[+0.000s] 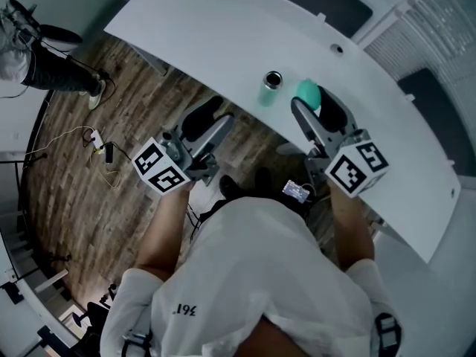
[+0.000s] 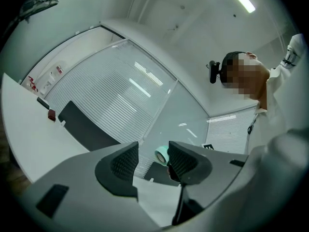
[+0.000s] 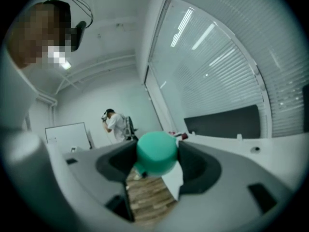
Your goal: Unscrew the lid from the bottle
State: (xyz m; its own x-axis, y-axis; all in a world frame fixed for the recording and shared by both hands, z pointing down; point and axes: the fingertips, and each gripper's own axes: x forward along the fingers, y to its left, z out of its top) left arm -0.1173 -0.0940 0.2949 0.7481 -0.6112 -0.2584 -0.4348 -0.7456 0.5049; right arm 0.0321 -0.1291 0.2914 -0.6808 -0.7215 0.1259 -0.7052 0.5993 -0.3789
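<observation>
left gripper (image 1: 210, 123), left of centre: fingers (image 2: 124, 164) apart, nothing between, held clear of counter (image 1: 223, 28), probably because nothing is left to steady. bottle (image 1: 271, 88) upright at centre near counter edge, mouth open. lid (image 1: 309, 93) just right, off bottle, pinched between right gripper (image 3: 157, 159) fingers; unscrewing looks done.

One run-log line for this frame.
stage: lid off | right gripper: shut on green lid | left gripper: open, empty | bottle: uncapped, upright on table
</observation>
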